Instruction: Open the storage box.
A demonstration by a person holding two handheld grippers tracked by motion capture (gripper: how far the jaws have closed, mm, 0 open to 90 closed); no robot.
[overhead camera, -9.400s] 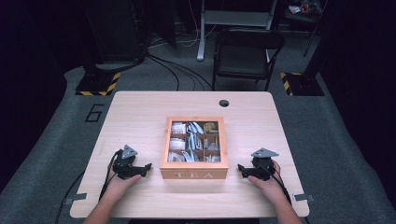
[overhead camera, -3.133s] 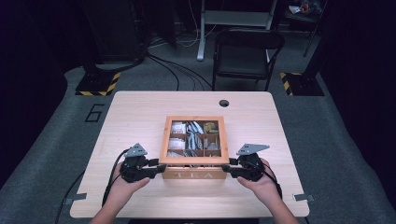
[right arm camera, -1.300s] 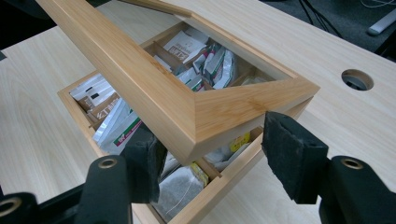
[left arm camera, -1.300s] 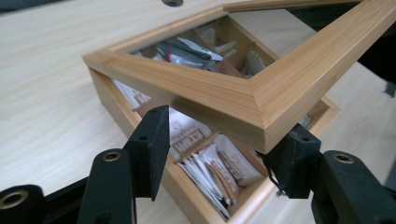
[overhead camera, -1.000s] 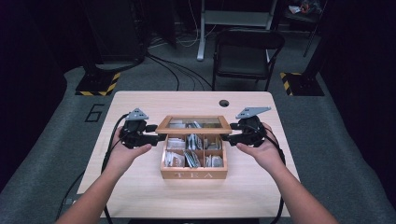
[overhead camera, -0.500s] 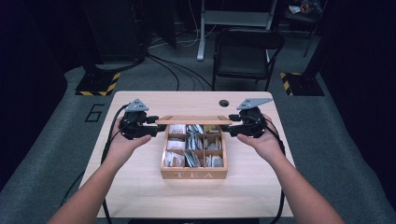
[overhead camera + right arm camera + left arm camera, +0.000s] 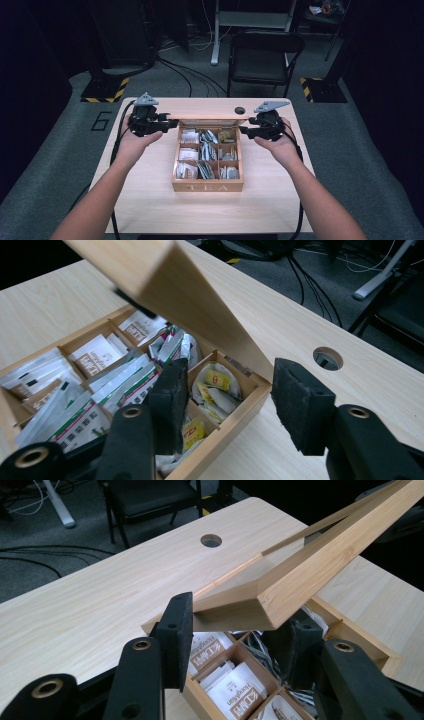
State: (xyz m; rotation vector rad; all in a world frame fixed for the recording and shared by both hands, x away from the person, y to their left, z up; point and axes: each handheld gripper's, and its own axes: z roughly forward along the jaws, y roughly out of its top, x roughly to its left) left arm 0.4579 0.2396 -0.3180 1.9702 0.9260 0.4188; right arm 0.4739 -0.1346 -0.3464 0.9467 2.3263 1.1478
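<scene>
The wooden tea box [image 7: 207, 187] sits in the middle of the counter [image 7: 150, 210], with the word TEA on its near side. Inside it are small square rooms made by thin wooden walls, and they are full of tea bags [image 7: 95, 357] in white paper and shiny foil packets (a few have yellow labels). The box looks smooth and pale, like the counter top.

Past the rooms, at the far edge of the box, the lid [image 7: 212, 121] is lifted up. It is a flat wooden frame with straight edges and sharp corners. The left hand-held gripper [image 7: 162, 123] has its two black jaws around the left corner of the lid; the foam pads [image 7: 177, 630] look soft and squishy, but I cannot tell if they squeeze the wood or just sit beside it. The right hand-held gripper [image 7: 246, 131] is at the right corner, and its jaws stand apart with the lid edge above them.

So the opening is mostly done, I think. What is left is to tip the lid all the way back and let go.

Farther off on the counter is a round hole [image 7: 240, 110], then a dark chair [image 7: 265, 52] on the grey floor
</scene>
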